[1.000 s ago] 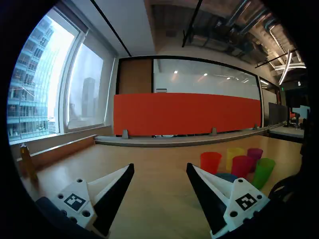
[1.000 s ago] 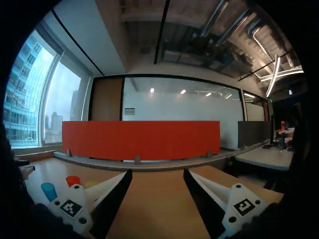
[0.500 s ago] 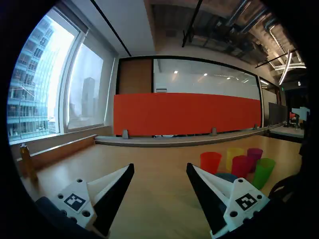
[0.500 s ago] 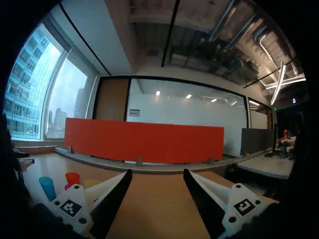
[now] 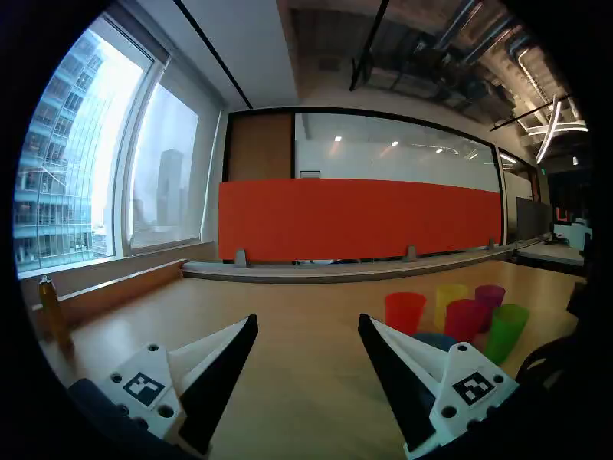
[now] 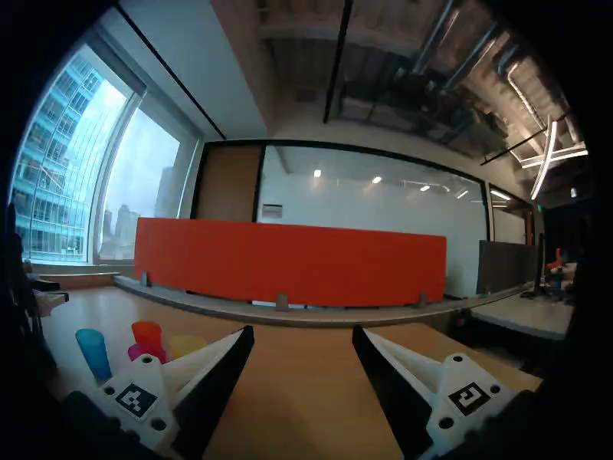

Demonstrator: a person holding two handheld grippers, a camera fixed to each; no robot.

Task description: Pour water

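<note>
The hand-held gripper [image 5: 306,318] points level across a wooden worktop [image 5: 299,414], its fingers spread wide with bare wood between them. Just ahead to its right, plastic cups stand close together: an orange cup [image 5: 404,312], yellow cup [image 5: 450,297], purple cup [image 5: 490,294], pink cup [image 5: 465,319], green cup [image 5: 507,333], and a blue cup [image 5: 438,338] partly hidden behind the right finger. An orange partition [image 5: 356,218] crosses far ahead. An amber bottle [image 5: 50,308] stands far left.

I look across a pale wooden tabletop [image 5: 306,307] to a long orange divider [image 5: 360,218] set below a glazed wall [image 5: 391,149]. Tall windows [image 5: 77,176] at left admit grey daylight and a view of city towers. Exposed pipes [image 5: 452,46] and angled strip lights [image 5: 552,126] cross the dark ceiling.
</note>
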